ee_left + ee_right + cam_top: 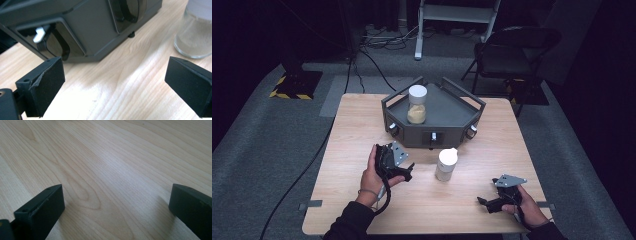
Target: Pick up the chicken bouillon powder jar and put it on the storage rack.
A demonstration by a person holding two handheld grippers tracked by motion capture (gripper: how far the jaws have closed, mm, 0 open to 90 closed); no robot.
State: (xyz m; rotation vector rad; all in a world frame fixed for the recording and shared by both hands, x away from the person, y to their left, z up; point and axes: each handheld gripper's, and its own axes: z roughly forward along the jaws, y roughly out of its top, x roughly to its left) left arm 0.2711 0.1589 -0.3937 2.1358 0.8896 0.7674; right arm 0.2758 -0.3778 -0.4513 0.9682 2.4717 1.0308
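Wooden counter [362, 200] carries a dark tray [447, 110] and, just before it, a white-capped jar [446, 165]. We hold our left tool [404, 172] wide near that jar, our right tool [486, 202] wide, empty. An off-centre approach could topple the jar.

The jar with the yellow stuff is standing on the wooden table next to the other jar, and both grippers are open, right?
Not quite. The jar with the yellow stuff stands up on the dark tray, as the high view shows. The other jar stands alone on the wooden table. The left gripper and right gripper are indeed open.
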